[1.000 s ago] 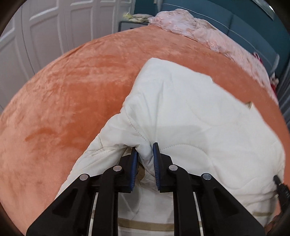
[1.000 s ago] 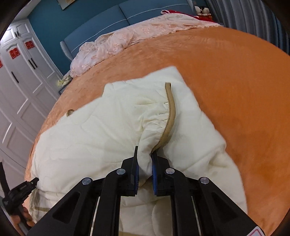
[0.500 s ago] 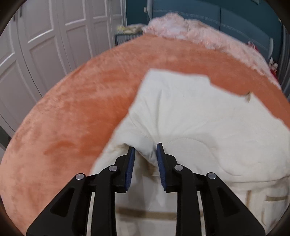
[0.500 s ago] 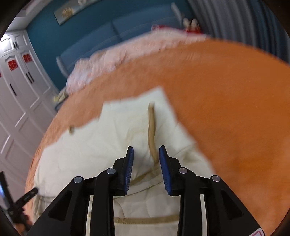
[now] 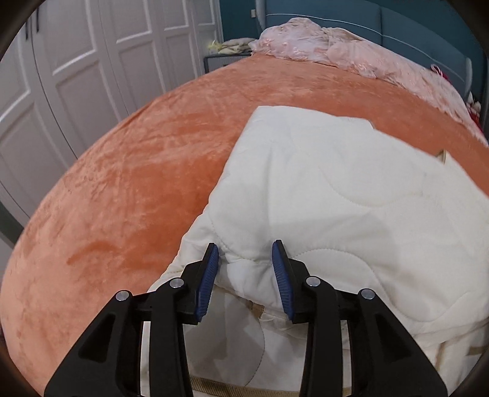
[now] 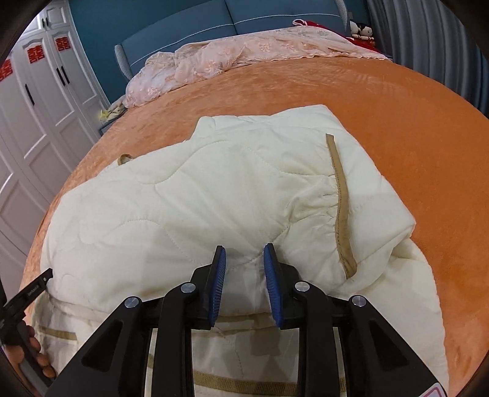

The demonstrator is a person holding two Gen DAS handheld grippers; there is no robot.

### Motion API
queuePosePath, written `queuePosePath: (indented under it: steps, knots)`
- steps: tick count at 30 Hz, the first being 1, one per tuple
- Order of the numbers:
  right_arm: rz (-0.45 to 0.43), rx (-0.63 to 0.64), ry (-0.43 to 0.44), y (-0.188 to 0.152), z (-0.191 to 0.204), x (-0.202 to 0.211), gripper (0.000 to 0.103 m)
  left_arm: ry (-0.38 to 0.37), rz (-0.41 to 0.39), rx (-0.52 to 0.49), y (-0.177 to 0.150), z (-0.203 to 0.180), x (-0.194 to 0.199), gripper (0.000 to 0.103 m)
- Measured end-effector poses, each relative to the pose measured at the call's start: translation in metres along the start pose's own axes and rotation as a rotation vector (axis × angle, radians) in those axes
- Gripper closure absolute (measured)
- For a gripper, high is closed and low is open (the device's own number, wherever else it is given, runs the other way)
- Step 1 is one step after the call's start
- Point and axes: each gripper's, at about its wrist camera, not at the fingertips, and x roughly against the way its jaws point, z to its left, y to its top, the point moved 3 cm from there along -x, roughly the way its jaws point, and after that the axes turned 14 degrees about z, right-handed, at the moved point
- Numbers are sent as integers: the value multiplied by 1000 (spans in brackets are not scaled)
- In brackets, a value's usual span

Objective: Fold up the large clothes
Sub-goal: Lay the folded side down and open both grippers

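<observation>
A cream quilted jacket (image 5: 336, 189) with tan trim lies folded on the orange bed cover; it also shows in the right wrist view (image 6: 214, 195). My left gripper (image 5: 246, 247) is open, its blue pads on either side of the fold's near left edge, not clamping it. My right gripper (image 6: 244, 252) is open over the fold's near right edge, with cloth between the pads but not pinched. A tan-edged cuff (image 6: 340, 207) lies on top at the right. The left gripper's tool and the hand holding it (image 6: 27, 308) show at the far left of the right wrist view.
The orange bed cover (image 5: 137, 171) spreads around the jacket. A pink lace blanket (image 6: 238, 55) lies heaped at the blue headboard (image 6: 189, 27). White wardrobe doors (image 5: 76, 61) stand along the left. A grey curtain (image 6: 428, 39) hangs at the right.
Both grippers have opened and let go of the jacket's folded edge, which now rests on the lower layer. Both have drawn back slightly.
</observation>
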Motion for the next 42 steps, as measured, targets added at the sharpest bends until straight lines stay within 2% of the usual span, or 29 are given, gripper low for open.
queuePosePath:
  steps: [7, 14, 17, 19, 20, 22, 25, 28, 31, 33, 37, 39, 42]
  knots:
    - [-13, 13, -13, -5, 3, -7, 80, 29, -23, -21, -5, -7, -10, 67]
    - [-24, 20, -25, -8, 3, -6, 79, 22, -26, -19, -5, -5, -11, 67]
    - [-25, 8, -18, -11, 3, 8, 78, -2, -3, -20, -3, -1, -4, 67]
    - [-38, -9, 19, -22, 2, 29, 72, -16, 15, -39, -3, 4, 7, 66]
    - [-46, -15, 39, -27, 0, 39, 70, -30, 14, -35, -5, 9, 16, 64]
    - [-66, -20, 51, -40, -5, 62, 65, -59, 16, -15, -11, 19, 29, 53]
    - [-83, -31, 45, -55, -17, 85, 60, -94, 24, 13, -21, 32, 43, 53]
    - [-81, -55, 46, -63, -29, 99, 59, -96, 33, 0, -31, 38, 52, 50]
    - [-81, -73, 27, -70, -42, 106, 49, -90, 47, -10, -42, 50, 57, 33]
    - [-78, -91, 6, -75, -54, 108, 49, -90, 53, 4, -46, 64, 57, 33]
    - [-70, -145, 4, -82, -73, 108, 49, -112, 76, 92, -45, 91, 53, 33]
    - [-79, -136, 17, -76, -68, 108, 49, -124, 77, 114, -40, 94, 52, 33]
    - [-94, -64, 42, -57, -39, 105, 49, -135, 47, 112, -27, 83, 56, 33]
